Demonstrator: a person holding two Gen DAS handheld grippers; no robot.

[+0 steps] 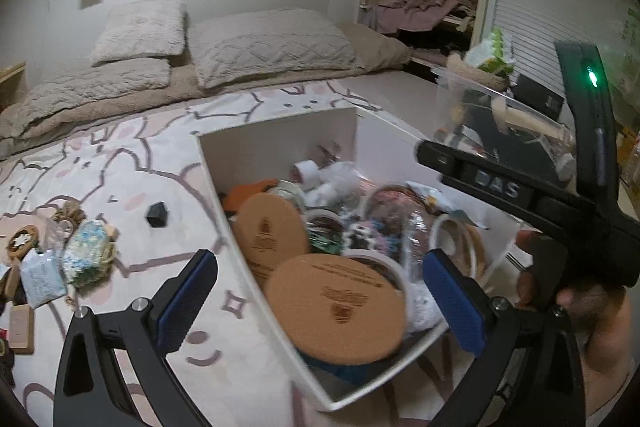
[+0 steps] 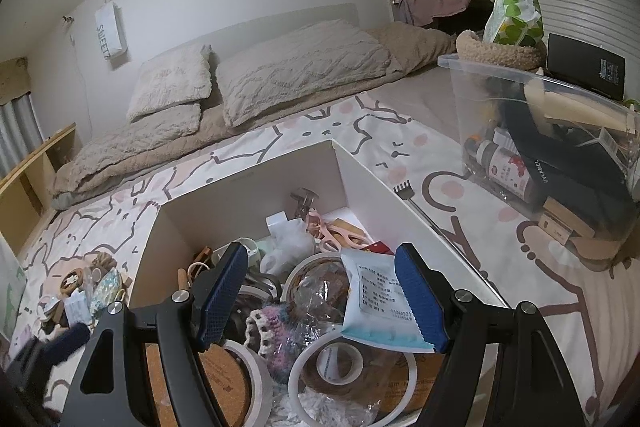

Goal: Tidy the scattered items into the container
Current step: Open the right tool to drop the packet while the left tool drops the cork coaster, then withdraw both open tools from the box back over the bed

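Note:
A white open box (image 1: pixel 224 203) (image 2: pixel 248 187) stands on the patterned bed cover, full of cork discs (image 1: pixel 336 307), tape rolls (image 2: pixel 344 363), a crochet piece (image 2: pixel 276 327) and a white-blue packet (image 2: pixel 376 299). My left gripper (image 1: pixel 320 299) is open and empty, straddling the box's near left wall above a cork disc. My right gripper (image 2: pixel 320 299) is open and empty, over the box contents, also seen from the left wrist (image 1: pixel 520 187). Scattered items (image 1: pixel 60 259) (image 2: pixel 84 287) lie on the cover left of the box, with a small black object (image 1: pixel 158 215).
A clear plastic bin (image 2: pixel 552 147) of bottles and boxes stands right of the box. A back scratcher (image 2: pixel 420 207) lies between them. Pillows (image 2: pixel 296 79) and a blanket are at the far end. A tissue pack (image 2: pixel 514 13) sits in a fuzzy basket.

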